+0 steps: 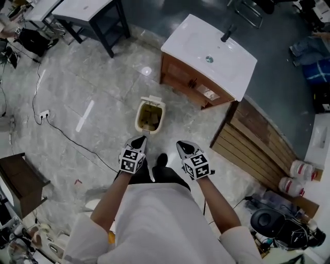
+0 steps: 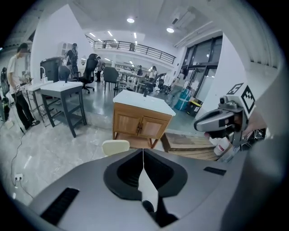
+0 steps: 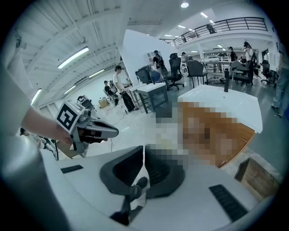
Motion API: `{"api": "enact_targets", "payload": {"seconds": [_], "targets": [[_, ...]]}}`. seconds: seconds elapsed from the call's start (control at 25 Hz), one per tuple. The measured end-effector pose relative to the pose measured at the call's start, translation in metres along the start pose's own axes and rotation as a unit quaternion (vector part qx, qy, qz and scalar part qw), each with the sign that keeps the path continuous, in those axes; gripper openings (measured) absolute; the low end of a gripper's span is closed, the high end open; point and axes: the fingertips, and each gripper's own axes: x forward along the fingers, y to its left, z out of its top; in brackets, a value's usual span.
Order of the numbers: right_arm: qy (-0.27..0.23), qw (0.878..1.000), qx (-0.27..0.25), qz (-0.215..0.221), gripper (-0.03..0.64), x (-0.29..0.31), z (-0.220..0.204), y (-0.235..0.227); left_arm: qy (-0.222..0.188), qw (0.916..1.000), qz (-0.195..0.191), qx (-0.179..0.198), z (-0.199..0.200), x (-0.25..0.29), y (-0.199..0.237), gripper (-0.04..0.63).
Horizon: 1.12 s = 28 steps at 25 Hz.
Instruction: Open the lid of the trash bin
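Note:
A small cream trash bin (image 1: 149,116) stands on the marble floor in front of the wooden cabinet. From above its inside shows brown, and its lid (image 1: 153,98) seems to stand up at the far rim. In the left gripper view only the bin's cream top (image 2: 115,146) shows, just beyond the jaws. My left gripper (image 1: 139,139) (image 2: 143,151) and right gripper (image 1: 181,146) (image 3: 144,148) are held side by side at waist height, short of the bin and above it. Both are shut and hold nothing. A mosaic patch hides the bin in the right gripper view.
A wooden vanity cabinet (image 1: 192,85) with a white sink top (image 1: 209,54) stands behind the bin. A wooden pallet (image 1: 258,147) lies to the right, with white jugs (image 1: 296,178) beyond it. A cable (image 1: 62,131) runs over the floor at left. Dark tables (image 1: 95,15) stand farther back.

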Motion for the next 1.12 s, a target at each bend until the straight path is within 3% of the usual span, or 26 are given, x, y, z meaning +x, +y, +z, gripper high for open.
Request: {"api": "enact_targets", "payload": {"seconds": [0.6,1.12], "targets": [[-0.056,0.996,-0.075,0.005,0.035,-0.057,0.06,-0.006,-0.102,0.9942,0.014,0.029,0.08,-0.104,-0.037,0.018],[-0.097,0.987,-0.129,0.0,0.035,-0.084,0.091,0.022,-0.151,0.9873,0.035,0.031,0.092,-0.163,-0.019,0.018]]}}
